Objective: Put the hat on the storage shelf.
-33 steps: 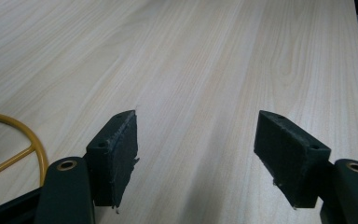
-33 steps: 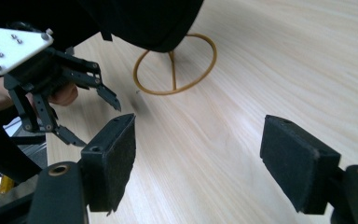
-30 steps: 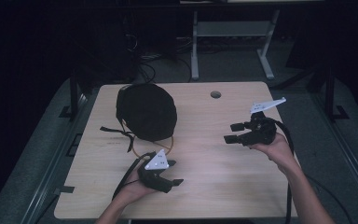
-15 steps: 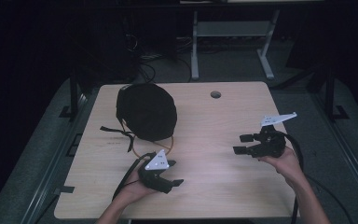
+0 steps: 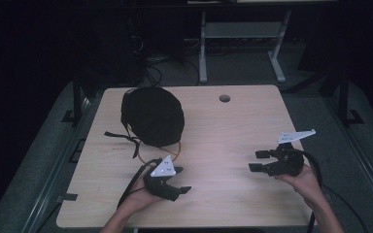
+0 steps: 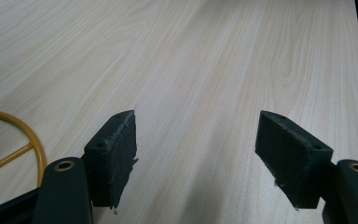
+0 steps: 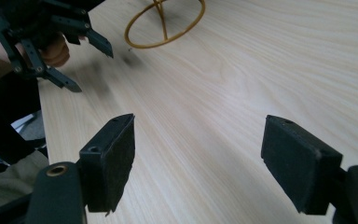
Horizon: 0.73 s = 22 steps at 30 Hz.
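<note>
High view: the black hat (image 5: 151, 115) lies on the counter (image 5: 223, 131), its yellow ring (image 5: 174, 151) just beyond the left tool (image 5: 180, 179). The right tool (image 5: 256, 160) is well apart from the hat. Both tools gape wide with nothing between their jaws.

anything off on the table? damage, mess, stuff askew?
Minor only: the left gripper has a frayed pad edge on one of its fingers. The black cap lies with straps and yellow ring splayed loose on the table.

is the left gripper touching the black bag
Apart. The high view shows bare table between the left gripper and the black bag.
</note>
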{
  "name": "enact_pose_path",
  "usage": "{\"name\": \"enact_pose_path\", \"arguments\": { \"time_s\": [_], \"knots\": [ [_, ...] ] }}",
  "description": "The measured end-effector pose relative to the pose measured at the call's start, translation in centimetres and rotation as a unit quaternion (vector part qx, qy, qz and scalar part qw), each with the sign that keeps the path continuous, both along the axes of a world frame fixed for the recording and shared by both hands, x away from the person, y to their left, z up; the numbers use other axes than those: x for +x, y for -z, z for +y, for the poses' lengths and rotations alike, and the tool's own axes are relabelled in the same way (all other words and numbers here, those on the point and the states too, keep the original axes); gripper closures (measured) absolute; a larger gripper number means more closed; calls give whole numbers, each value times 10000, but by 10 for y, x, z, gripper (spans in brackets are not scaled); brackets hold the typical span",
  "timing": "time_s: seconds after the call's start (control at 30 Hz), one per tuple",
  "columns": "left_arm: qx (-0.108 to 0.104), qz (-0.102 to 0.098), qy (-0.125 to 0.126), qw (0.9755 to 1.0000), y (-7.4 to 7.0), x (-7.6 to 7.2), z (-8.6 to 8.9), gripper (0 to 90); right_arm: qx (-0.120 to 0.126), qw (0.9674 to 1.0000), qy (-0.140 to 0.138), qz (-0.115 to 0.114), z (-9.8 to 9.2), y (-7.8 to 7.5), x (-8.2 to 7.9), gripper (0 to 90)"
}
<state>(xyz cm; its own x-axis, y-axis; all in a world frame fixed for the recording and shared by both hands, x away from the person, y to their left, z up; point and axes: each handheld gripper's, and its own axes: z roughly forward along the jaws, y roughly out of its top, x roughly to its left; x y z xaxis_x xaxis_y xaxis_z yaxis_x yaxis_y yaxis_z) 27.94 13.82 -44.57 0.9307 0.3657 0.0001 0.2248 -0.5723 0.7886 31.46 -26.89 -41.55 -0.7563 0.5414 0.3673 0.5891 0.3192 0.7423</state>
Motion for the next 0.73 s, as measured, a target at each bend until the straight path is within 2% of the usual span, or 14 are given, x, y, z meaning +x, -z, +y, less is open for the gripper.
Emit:
{"name": "enact_pose_path", "arguments": {
  "time_s": [0.37, 0.6, 0.73],
  "knots": [
    [-103, 48, -3, 9999, -1, 0, 0, 287, 130, 9997, 213, 60, -16, 16, -21, 251],
    [-139, 84, -1, 9999, -1, 0, -1, 287, 43, 9995, 308, -45, -17, 23, -40, 238],
    [-98, 81, 35, 9999, -1, -1, -2, 287, 228, 9990, 359, -120, -15, 24, -47, 220]
  ]
}}
